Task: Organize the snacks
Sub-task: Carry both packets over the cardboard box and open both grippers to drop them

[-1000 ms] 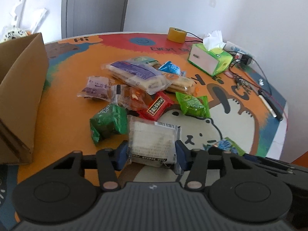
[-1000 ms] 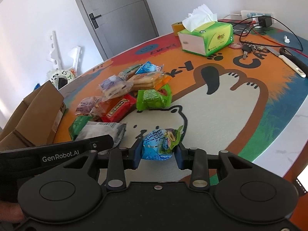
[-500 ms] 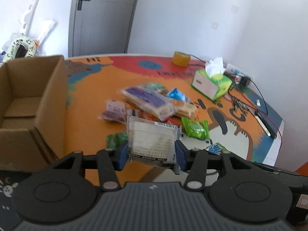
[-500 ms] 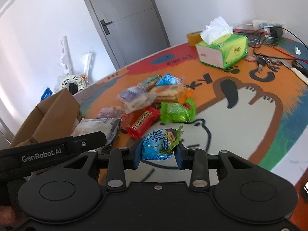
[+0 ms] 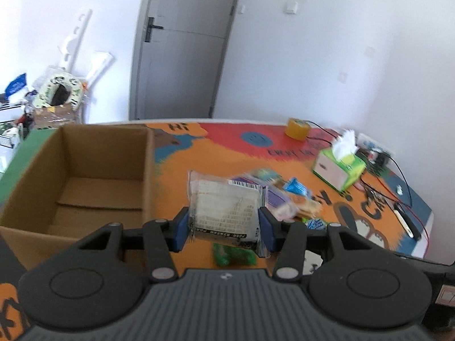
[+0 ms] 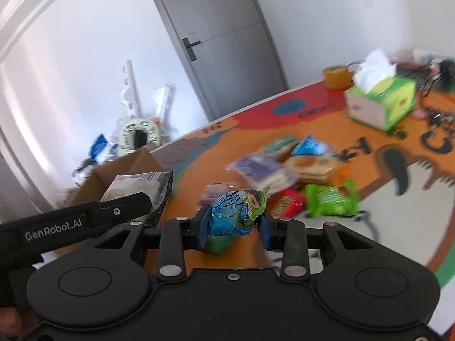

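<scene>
My left gripper (image 5: 224,224) is shut on a clear packet of pale biscuits (image 5: 224,207), held above the table just right of an open cardboard box (image 5: 85,182). The same packet shows in the right wrist view (image 6: 139,187). My right gripper (image 6: 234,227) is shut on a small blue and green snack packet (image 6: 236,213), held in the air. A pile of snack packets (image 6: 295,170) lies on the orange table; it also shows behind the held packet in the left wrist view (image 5: 290,196).
A green tissue box (image 5: 338,167), a yellow tape roll (image 5: 297,129), cables and a plug (image 5: 378,156) lie at the table's far right. A grey door (image 5: 182,45) and clutter by the wall stand behind the box. The box holds nothing that I can see.
Both grippers have risen and swung left with their packets. The box, first seen side-on at the left edge, now shows its open inside close to my left gripper.
</scene>
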